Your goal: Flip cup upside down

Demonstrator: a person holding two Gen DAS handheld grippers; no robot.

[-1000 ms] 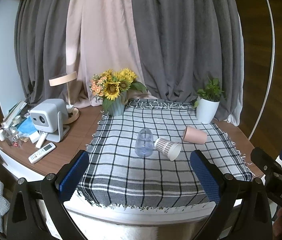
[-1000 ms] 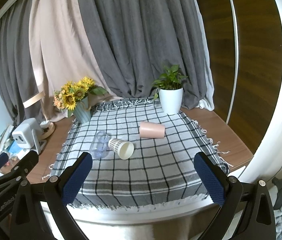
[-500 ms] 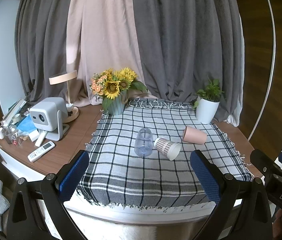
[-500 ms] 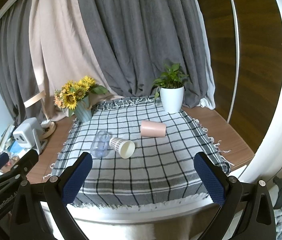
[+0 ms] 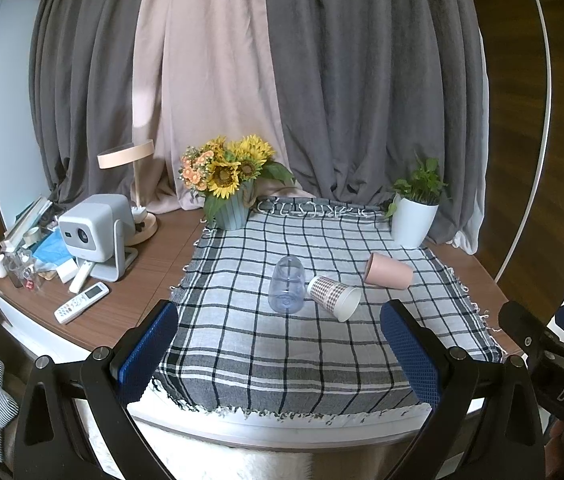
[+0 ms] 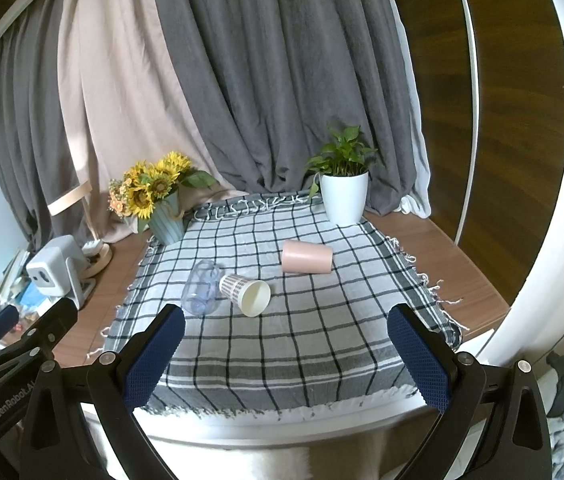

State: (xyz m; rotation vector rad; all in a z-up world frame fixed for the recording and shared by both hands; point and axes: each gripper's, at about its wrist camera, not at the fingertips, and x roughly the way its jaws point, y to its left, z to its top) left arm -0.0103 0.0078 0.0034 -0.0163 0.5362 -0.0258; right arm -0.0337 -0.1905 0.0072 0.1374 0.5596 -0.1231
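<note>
Hovering low in frame, left gripper (image 5: 280, 354) has its blue-padded fingers (image 5: 146, 350) spread wide, nothing between them. Right gripper (image 6: 286, 354) same: fingers (image 6: 154, 354) wide apart, holding nothing, at the near desk edge. Right gripper body also shows at lower right of the left wrist view.

Three cups lie on their sides on the checked cloth (image 5: 274, 360), mid frame, well apart from both grippers. Clear plastic cup (image 5: 286, 290) left of centre, mouth toward camera. Patterned paper cup (image 5: 333, 293) just beside it, maybe touching, mouth pointing lower right. Pink cup (image 5: 387, 271) further right and back, apart from the paper cup. In the right wrist view: clear cup (image 6: 201, 289), paper cup (image 6: 245, 294), pink cup (image 6: 306, 257).

Sunflower vase (image 5: 228, 184) at back left of cloth, white potted plant (image 5: 415, 206) at back right. Left side of desk (image 5: 150, 264): projector (image 5: 94, 232), lamp (image 5: 130, 178), remote (image 5: 81, 307). Grey and beige curtains (image 5: 282, 80) fill the upper frame.
</note>
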